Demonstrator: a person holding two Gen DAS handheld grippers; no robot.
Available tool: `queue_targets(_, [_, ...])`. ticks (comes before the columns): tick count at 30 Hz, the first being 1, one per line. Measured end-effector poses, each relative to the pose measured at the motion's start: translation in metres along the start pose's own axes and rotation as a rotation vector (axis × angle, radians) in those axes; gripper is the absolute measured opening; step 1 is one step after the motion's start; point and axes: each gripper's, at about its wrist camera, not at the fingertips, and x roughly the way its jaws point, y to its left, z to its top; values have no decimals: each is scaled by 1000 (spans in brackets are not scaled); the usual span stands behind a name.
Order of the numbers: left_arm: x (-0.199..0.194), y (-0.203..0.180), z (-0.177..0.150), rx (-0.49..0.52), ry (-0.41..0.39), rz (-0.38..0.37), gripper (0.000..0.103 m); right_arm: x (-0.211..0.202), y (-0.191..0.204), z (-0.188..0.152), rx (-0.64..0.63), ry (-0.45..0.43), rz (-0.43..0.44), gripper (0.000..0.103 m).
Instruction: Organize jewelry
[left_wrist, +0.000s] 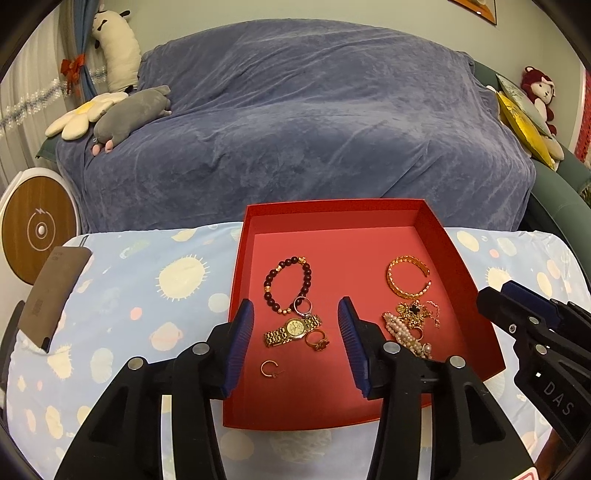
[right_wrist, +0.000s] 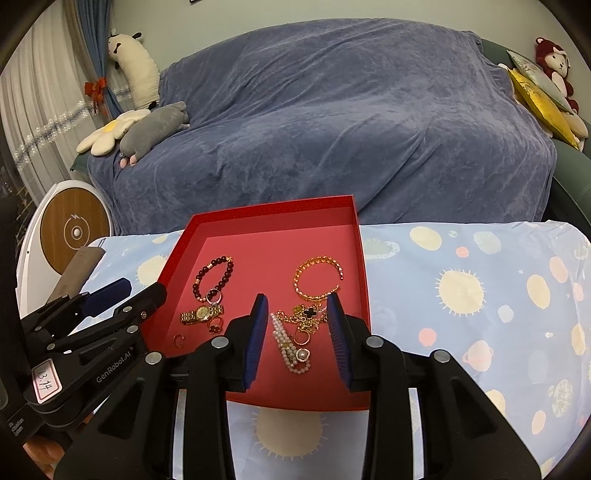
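A red tray (left_wrist: 476, 295) (right_wrist: 364, 280) on the patterned table holds jewelry. My left gripper (left_wrist: 296, 312) is open above the tray, over a gold watch (left_wrist: 291, 329), a red-stone ring (left_wrist: 317, 341), a small silver ring (left_wrist: 303, 305) and a gold hoop earring (left_wrist: 267, 368). A dark bead bracelet (left_wrist: 286, 282) lies behind them. My right gripper (right_wrist: 297, 306) is open above a tangled pile of pearl strand (right_wrist: 291, 350) and gold chain with a black clover (right_wrist: 308, 314). A gold bangle (right_wrist: 318, 278) (left_wrist: 408, 277) lies further back.
A blue-covered sofa (left_wrist: 295, 129) with plush toys (left_wrist: 129, 110) stands behind the table. A brown card (left_wrist: 55, 295) lies at the table's left edge. A round white and wood device (left_wrist: 37, 229) stands left. The tablecloth (right_wrist: 480, 295) extends right of the tray.
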Motion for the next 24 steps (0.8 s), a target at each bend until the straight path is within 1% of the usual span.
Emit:
queue_targets(6, [-2,-2,-3,5,1,2,46,-4,0,-7,-10,9,-5,33])
queue_targets(13, [-14,-8,-9,12,-8,-7,46,-16,4,-15,-14,6,3,33])
queue_targets(14, [-16,-8,-10,14,-9,-7,48,-18,5,-17,-16,4,1,33])
queue_targets(15, [-19,-9,-12,17,-13,-6,53,-21,6,-19,-20,1,-3,35])
queue_targets(17, [-24,-11,-15,20,-22,3,59,-26,7,-23,-24,-3,-9,39])
queue_targets(20, [-32,-13,-21,22,-24,-1,62,-32,7,-31,-13,6,-10,43])
queue_targets(22, [-38,-14,-28,26,-25,3,66,-38,7,-37,-18,5,-22,51])
queue_targets(24, [-43,-15,-36,39,-25,9,71,-45,9,-41,-28,3,-27,55])
